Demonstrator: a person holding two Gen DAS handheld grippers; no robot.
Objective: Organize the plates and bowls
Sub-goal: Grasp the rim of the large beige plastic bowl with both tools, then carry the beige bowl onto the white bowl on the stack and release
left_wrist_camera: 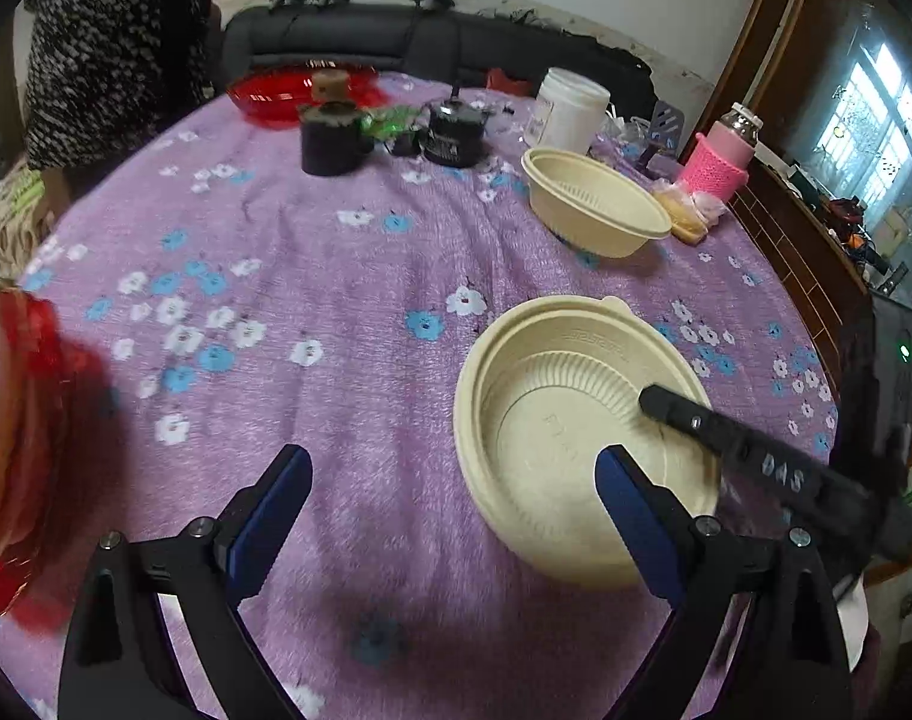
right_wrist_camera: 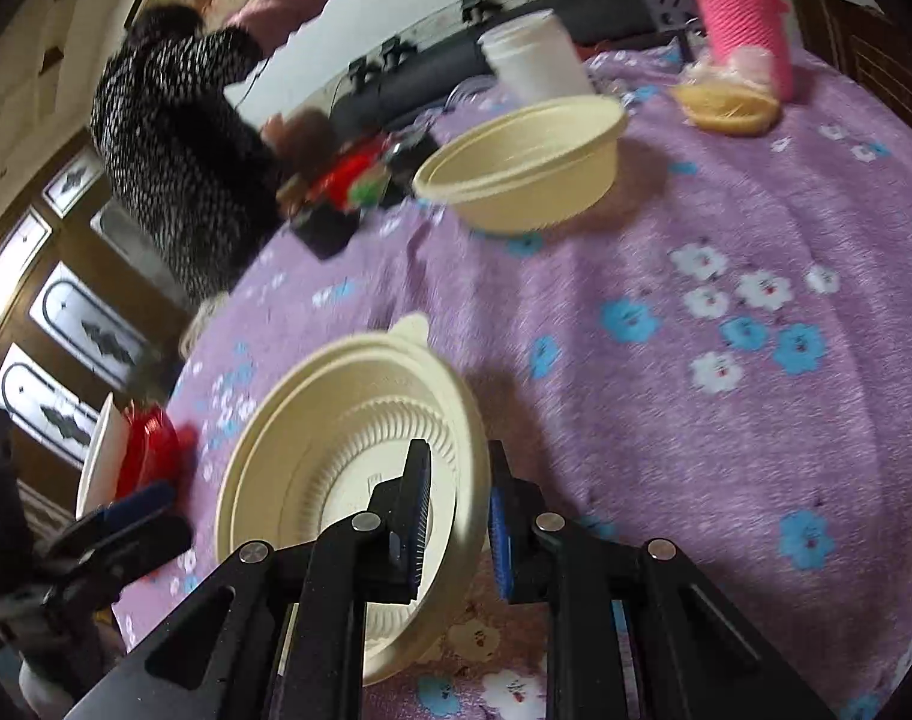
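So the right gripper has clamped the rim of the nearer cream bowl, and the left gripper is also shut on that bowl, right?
Not quite. The right gripper is clamped on the nearer cream bowl at its rim, but the left gripper is open: the left wrist view shows its fingers spread wide above the purple cloth, one over the bowl's near edge, pressing on nothing.

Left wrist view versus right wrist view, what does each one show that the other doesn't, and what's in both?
Only the left wrist view shows the left tool with its jaws wide open and nothing between them, the black pot and a bright window.

Only the right wrist view shows the right tool shut on the near bowl's rim, one finger inside and one outside.

Both show that near bowl, the far cream bowl, the white jar, the pink bottle and the purple flowered tablecloth.
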